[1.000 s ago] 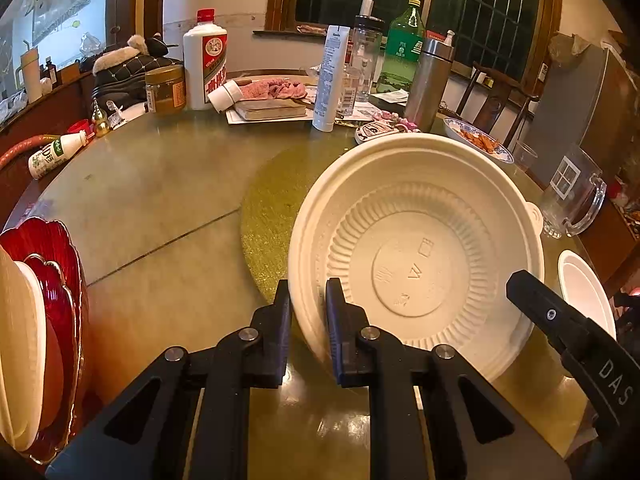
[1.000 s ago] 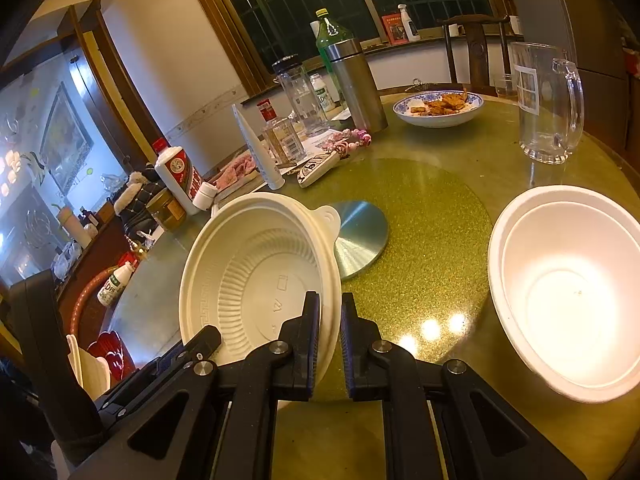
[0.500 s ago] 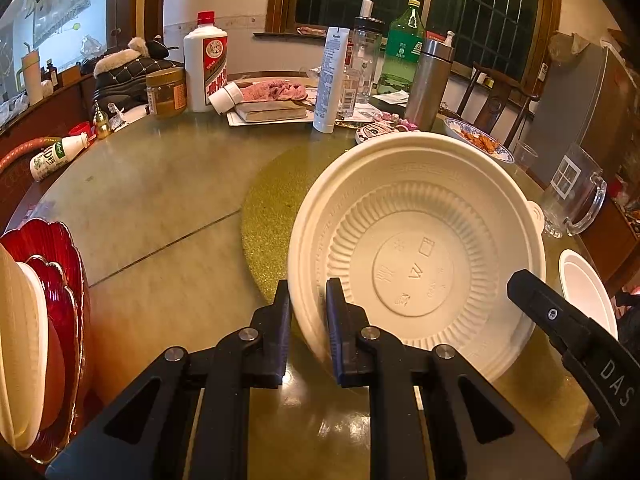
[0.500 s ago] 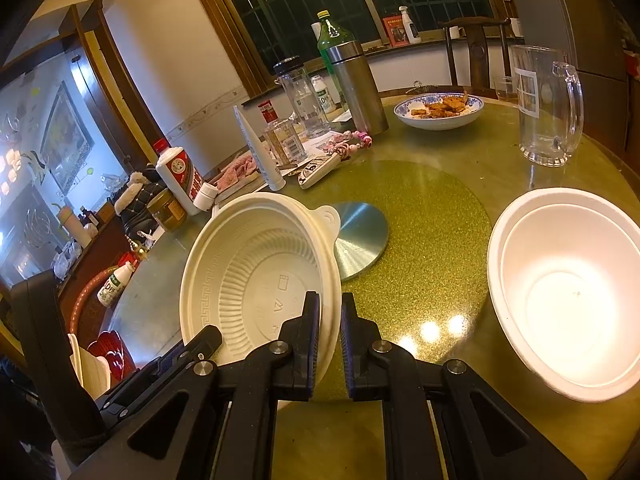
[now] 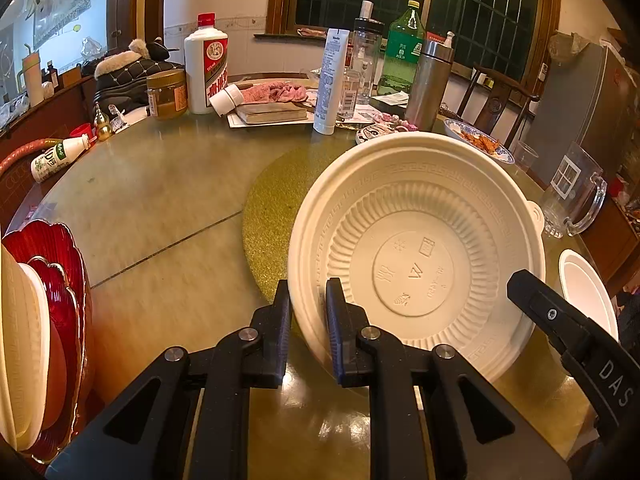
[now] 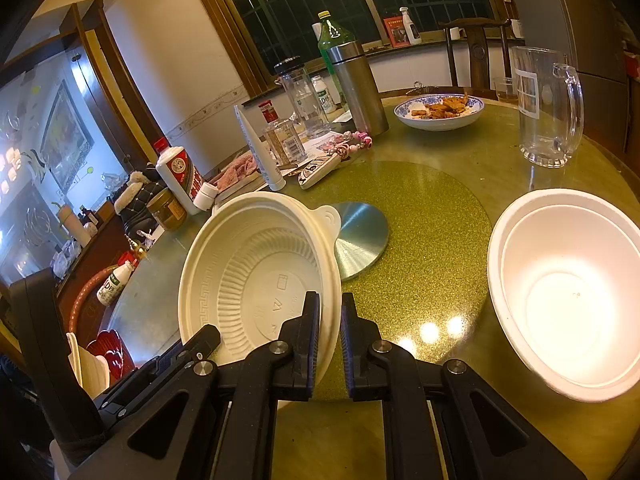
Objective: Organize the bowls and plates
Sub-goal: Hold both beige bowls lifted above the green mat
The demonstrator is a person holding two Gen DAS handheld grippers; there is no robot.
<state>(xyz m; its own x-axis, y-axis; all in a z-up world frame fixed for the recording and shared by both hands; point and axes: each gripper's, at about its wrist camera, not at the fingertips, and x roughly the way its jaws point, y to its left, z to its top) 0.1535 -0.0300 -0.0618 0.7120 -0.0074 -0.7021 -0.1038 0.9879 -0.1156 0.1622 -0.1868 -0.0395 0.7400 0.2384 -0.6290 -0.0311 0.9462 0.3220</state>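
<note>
A cream plastic plate (image 5: 416, 256) with an embossed base stands on edge above the table, held from both sides. My left gripper (image 5: 307, 312) is shut on its left rim. My right gripper (image 6: 330, 328) is shut on its opposite rim; the plate also shows in the right wrist view (image 6: 256, 280). A white foam bowl (image 6: 568, 292) sits on the table to the right, also seen in the left wrist view (image 5: 588, 292). A dish rack at the far left holds upright red plates (image 5: 60, 280) and cream plates (image 5: 20, 340).
The round table has a gold glitter turntable (image 6: 432, 232) with a metal disc (image 6: 360, 236). At the back stand bottles (image 5: 206, 64), a steel flask (image 5: 428, 84), a jar (image 5: 167, 94), a dish of food (image 6: 440, 110) and a glass mug (image 6: 548, 108).
The plate has tilted and shifted very slightly in both grips; otherwise nothing has visibly changed.
</note>
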